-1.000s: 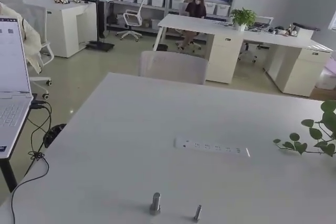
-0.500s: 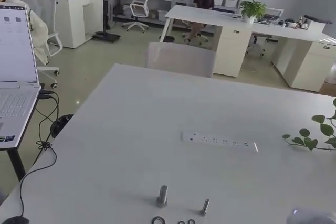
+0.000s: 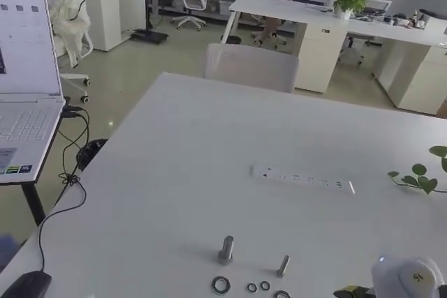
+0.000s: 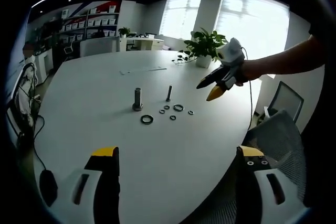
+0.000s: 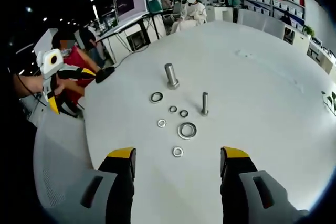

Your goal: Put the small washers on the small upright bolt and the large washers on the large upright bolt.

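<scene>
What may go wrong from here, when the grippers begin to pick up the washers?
1. The small washers lie flat and close together; the open right gripper may push them apart or pinch two at once.
2. The small bolt is thin and stands upright beside them; a bump may tip it.
3. A large washer lies near it and might go on the wrong bolt.

Your white worktop: large bolt, small bolt upright, near each other; washers loose nearer you; power strip beyond.
</scene>
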Motion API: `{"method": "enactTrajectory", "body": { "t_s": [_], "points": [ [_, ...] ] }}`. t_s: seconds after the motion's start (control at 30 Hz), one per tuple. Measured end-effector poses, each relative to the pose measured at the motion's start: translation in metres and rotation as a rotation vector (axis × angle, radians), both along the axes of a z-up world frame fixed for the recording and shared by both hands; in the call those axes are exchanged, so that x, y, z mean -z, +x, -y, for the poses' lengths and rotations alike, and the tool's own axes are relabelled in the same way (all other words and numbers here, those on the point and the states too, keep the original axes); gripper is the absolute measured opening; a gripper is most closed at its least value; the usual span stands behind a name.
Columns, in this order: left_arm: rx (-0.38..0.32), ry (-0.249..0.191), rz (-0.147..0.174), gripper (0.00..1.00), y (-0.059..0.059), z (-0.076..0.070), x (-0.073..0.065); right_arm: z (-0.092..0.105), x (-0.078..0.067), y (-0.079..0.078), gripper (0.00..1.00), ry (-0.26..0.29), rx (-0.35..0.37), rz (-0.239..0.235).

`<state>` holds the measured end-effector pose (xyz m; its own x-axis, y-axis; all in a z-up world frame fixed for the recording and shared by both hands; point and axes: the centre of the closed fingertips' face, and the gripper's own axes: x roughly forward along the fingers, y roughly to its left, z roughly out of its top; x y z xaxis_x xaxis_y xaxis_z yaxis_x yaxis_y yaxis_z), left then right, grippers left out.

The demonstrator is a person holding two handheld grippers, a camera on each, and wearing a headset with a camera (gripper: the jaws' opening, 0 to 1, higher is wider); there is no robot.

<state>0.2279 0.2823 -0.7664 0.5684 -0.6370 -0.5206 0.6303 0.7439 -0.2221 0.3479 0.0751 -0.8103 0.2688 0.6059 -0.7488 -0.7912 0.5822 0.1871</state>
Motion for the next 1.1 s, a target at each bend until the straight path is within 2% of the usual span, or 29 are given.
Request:
{"method": "enactTrajectory", "body": {
  "t_s": [0.13,0.17,0.37,0.57,0.67,0.83,1.1],
  "points": [
    [0.007,0.005,-0.006,0.92,-0.002,-0.002,0.003,-0.004,0.003,0.007,0.66,-0.034,-0.022,-0.002],
    [0.009,0.008,-0.010,0.91,-0.003,-0.002,0.004,-0.004,0.003,0.010,0.65,-0.053,-0.040,0.010],
    [0.016,0.010,-0.016,0.91,-0.007,-0.003,0.007,-0.011,0.001,0.015,0.65,-0.066,-0.072,-0.001],
    [0.018,0.007,-0.017,0.90,-0.010,-0.001,0.008,-0.017,0.008,0.014,0.63,-0.098,-0.107,-0.026],
    [0.018,0.004,-0.019,0.90,-0.010,-0.001,0.009,-0.018,0.013,0.016,0.62,-0.118,-0.095,-0.049],
    [0.017,0.001,-0.023,0.90,-0.012,-0.001,0.009,-0.023,0.022,0.019,0.57,-0.166,-0.106,-0.051],
    [0.021,0.001,-0.019,0.90,-0.011,-0.004,0.008,-0.030,0.036,0.026,0.53,-0.208,-0.106,-0.069]
  ]
}}
